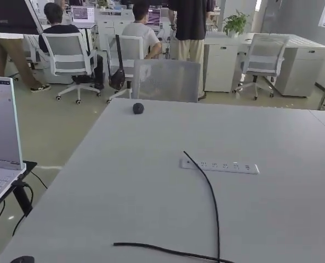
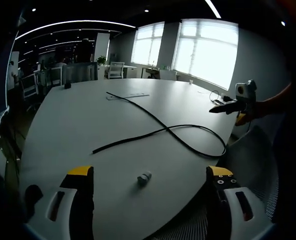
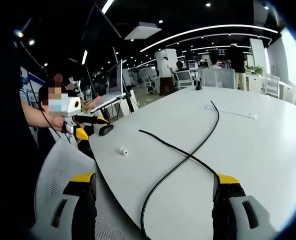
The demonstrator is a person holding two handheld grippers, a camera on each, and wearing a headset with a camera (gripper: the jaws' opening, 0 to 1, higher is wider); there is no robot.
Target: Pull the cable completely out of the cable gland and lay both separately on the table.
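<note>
A long black cable (image 1: 212, 192) lies in a loose crossed loop on the white table (image 1: 124, 181). In the left gripper view the cable (image 2: 157, 131) runs across the table, and a small white cable gland (image 2: 144, 178) lies by itself near the table's edge, apart from the cable. My left gripper (image 2: 150, 172) is open and empty, just short of the gland. My right gripper (image 3: 155, 178) is open and empty too, over the table's edge with the cable (image 3: 187, 155) ahead and the gland (image 3: 123, 150) to the left. Each gripper sees the other: right gripper (image 2: 232, 105), left gripper (image 3: 83, 125).
A white power strip (image 1: 220, 165) lies mid-table under the cable's far end. A small black round object (image 1: 138, 108) sits near the far edge. A laptop (image 1: 0, 137) stands at the left. A grey mesh chair (image 1: 165, 79) stands behind the table; people sit at desks beyond.
</note>
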